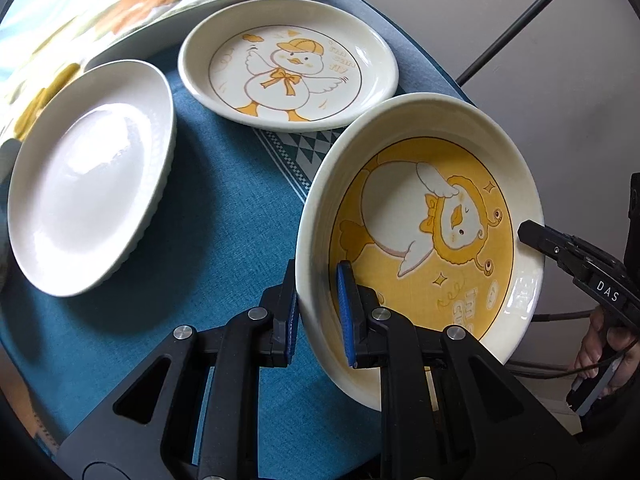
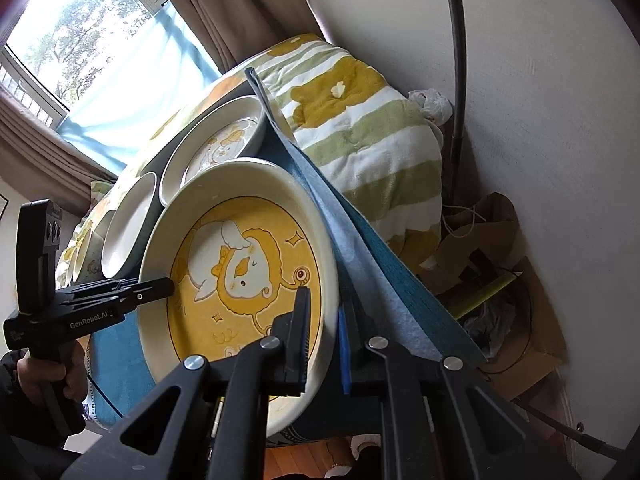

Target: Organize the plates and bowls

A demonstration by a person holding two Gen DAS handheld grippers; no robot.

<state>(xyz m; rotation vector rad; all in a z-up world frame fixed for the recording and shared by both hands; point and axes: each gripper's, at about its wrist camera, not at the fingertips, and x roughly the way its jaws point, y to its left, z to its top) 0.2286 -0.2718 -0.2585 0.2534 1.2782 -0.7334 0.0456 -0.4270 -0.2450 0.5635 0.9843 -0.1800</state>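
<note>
The left gripper (image 1: pixel 318 312) has its two blue-padded jaws closed onto the near rim of the yellow duck bowl (image 1: pixel 424 240), one jaw outside the wall and one inside, so the bowl is pinched and hangs tilted above the blue tablecloth (image 1: pixel 224 232). The right gripper (image 2: pixel 324 344) straddles the opposite rim of the same bowl, one jaw inside and the blue-padded one outside the wall; the jaws stand close about the rim, though whether both pads press on it cannot be told. In the right wrist view the left gripper's black finger (image 2: pixel 160 286) crosses the bowl's far edge, and a hand (image 2: pixel 52 376) grips its handle. Beyond the yellow duck bowl, farther onto the cloth, lies the cream duck plate (image 1: pixel 288 66), flat and apart from the bowl. To the left of the yellow duck bowl, well apart, sits the plain white plate (image 1: pixel 88 204) with its ribbed outer wall. Past the cream plate a striped green and yellow quilt (image 2: pixel 360 132) is heaped beside the cloth's edge, against a pale wall (image 2: pixel 540 120), with a window (image 2: pixel 80 28) and brown curtains (image 2: pixel 224 0) behind.
</note>
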